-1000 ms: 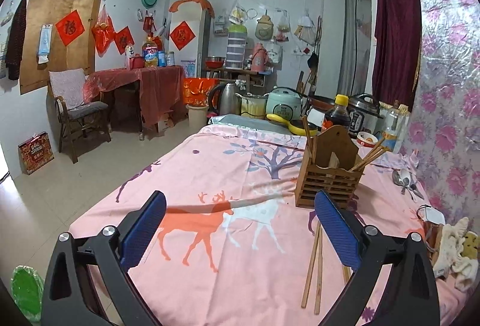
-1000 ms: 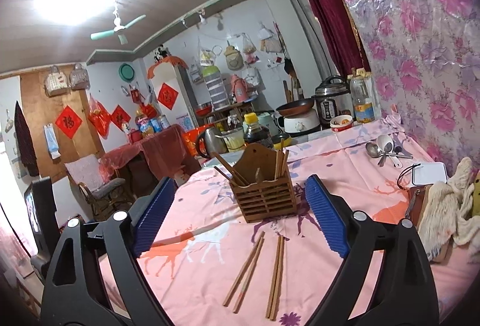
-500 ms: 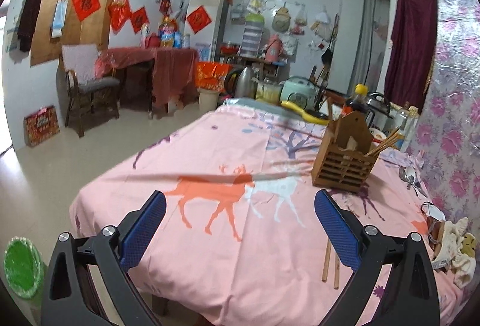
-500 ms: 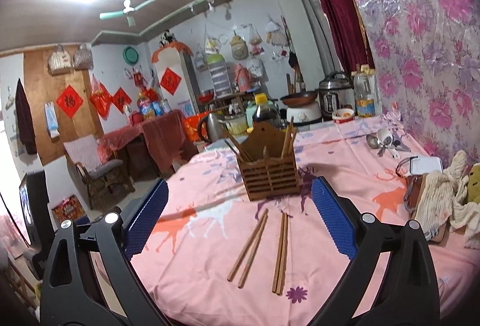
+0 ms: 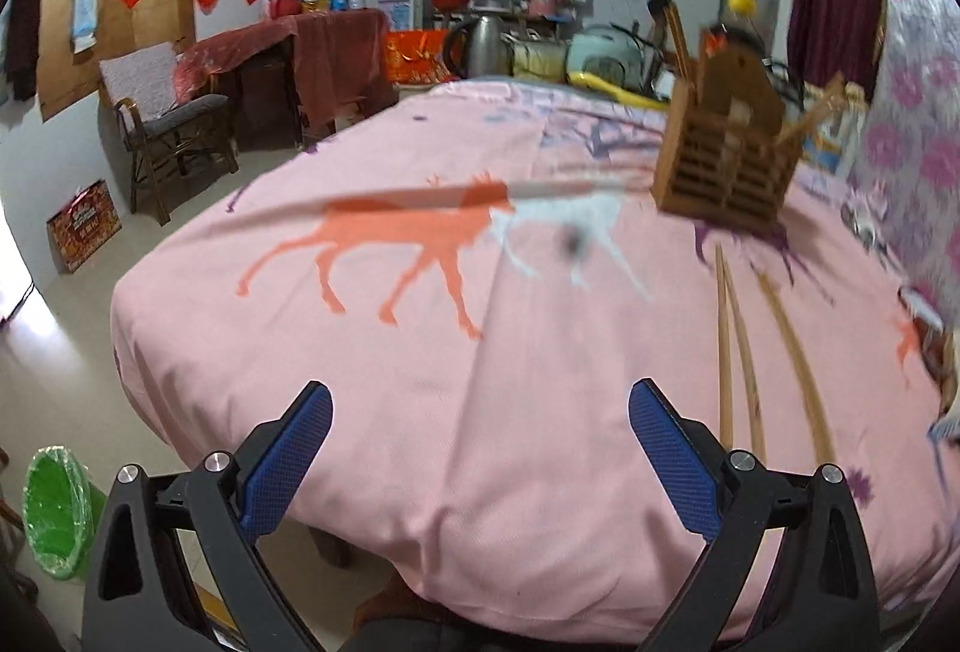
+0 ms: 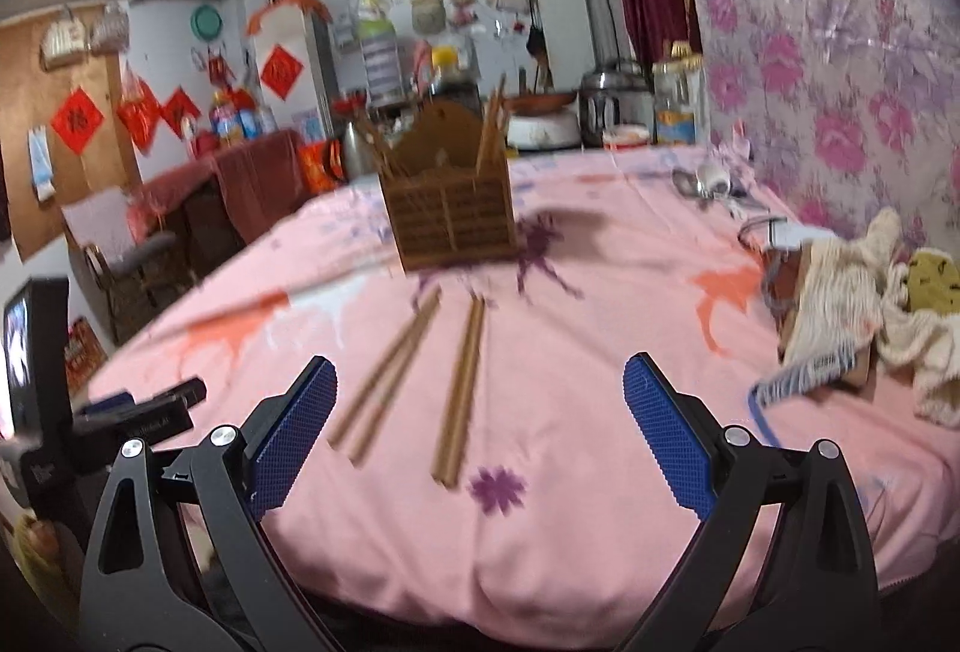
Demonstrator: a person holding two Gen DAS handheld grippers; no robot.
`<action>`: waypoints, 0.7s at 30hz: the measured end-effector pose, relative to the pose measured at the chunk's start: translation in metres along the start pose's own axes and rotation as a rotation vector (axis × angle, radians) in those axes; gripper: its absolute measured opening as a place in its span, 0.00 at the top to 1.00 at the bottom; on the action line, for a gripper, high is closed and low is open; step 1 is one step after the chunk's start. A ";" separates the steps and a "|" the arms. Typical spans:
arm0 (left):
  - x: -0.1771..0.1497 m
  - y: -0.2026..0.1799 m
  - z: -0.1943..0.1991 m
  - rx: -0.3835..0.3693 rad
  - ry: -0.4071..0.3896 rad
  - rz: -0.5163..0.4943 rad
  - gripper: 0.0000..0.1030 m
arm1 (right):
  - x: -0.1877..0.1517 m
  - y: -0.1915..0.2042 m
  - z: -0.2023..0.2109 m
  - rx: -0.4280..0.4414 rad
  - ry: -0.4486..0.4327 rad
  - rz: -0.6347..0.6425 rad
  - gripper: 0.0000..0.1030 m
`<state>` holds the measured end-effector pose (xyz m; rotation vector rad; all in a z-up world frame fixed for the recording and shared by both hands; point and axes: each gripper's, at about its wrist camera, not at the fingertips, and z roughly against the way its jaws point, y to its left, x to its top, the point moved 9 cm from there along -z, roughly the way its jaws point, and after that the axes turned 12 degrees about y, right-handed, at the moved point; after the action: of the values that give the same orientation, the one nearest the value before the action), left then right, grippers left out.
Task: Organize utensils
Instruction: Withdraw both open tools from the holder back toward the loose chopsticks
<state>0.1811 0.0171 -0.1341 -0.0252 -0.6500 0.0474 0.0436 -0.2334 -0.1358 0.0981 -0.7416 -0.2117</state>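
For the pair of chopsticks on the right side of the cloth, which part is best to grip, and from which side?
Probably best at the near half of the right pair of chopsticks, coming from above with the right hand-held gripper, fingers across their width. They lie flat and side by side on the pink cloth, pointing toward the wooden holder, so one pinch may catch both.

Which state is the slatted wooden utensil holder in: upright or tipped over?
Upright. The slatted wooden utensil holder stands on its base on the pink deer-print tablecloth, with chopsticks sticking up out of its top.

motion-blurred wooden utensil holder (image 5: pixel 726 166), spoons (image 6: pixel 705 184) too blurred to count
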 end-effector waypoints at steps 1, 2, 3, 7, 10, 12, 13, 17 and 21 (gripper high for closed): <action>-0.003 -0.003 -0.002 -0.002 0.005 -0.014 0.05 | -0.002 -0.001 -0.003 -0.005 0.008 0.007 0.10; -0.006 -0.005 -0.003 -0.003 0.005 -0.022 0.05 | -0.007 -0.003 -0.007 -0.011 0.020 0.020 0.10; -0.007 -0.007 -0.004 -0.005 0.005 -0.030 0.05 | -0.011 -0.004 -0.010 -0.020 0.026 0.033 0.10; -0.014 -0.018 -0.008 -0.026 0.011 -0.069 0.05 | -0.025 -0.006 -0.026 -0.029 0.072 0.069 0.10; -0.021 -0.026 -0.015 -0.030 0.029 -0.103 0.05 | -0.034 -0.011 -0.038 -0.001 0.123 0.046 0.10; -0.026 -0.033 -0.021 -0.026 0.044 -0.131 0.05 | -0.038 -0.015 -0.043 0.007 0.146 0.026 0.10; -0.027 -0.034 -0.022 -0.024 0.046 -0.137 0.05 | -0.039 -0.018 -0.045 0.009 0.157 0.018 0.10; -0.029 -0.036 -0.026 -0.026 0.056 -0.149 0.05 | -0.045 -0.019 -0.054 0.001 0.190 0.026 0.11; -0.032 -0.032 -0.033 -0.028 0.082 -0.134 0.05 | -0.050 -0.007 -0.059 -0.014 0.207 0.093 0.14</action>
<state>0.1769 -0.0163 -0.1784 -0.0108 -0.5690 -0.0913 0.0460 -0.2283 -0.2132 0.0711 -0.5374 -0.1155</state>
